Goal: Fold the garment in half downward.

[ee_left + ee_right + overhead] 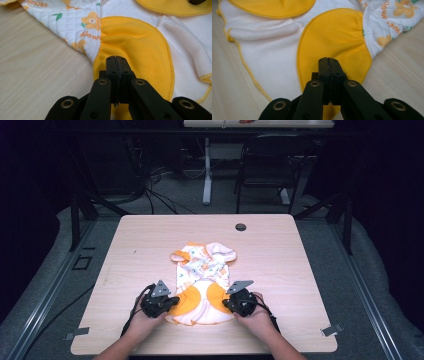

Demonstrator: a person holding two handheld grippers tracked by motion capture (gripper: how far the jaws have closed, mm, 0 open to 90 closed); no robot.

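The garment [202,282] runs lengthwise away from the person on the tabletop [280,260]. The left tool [170,303] and right tool [226,303] flank its near end, each with jaws closed over an orange panel; whether cloth is pinched, I cannot tell.

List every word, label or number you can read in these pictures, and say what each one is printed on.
"flowe", cut off by a fold: orange script on the quilted white garment, left gripper view.
"lower", partly cut off at the top edge: same garment, left gripper view.
"flow" and "owe", partial and tilted: the same print in the right gripper view.
High view: the print is too small to read.
No brand, number or sign is legible elsewhere.
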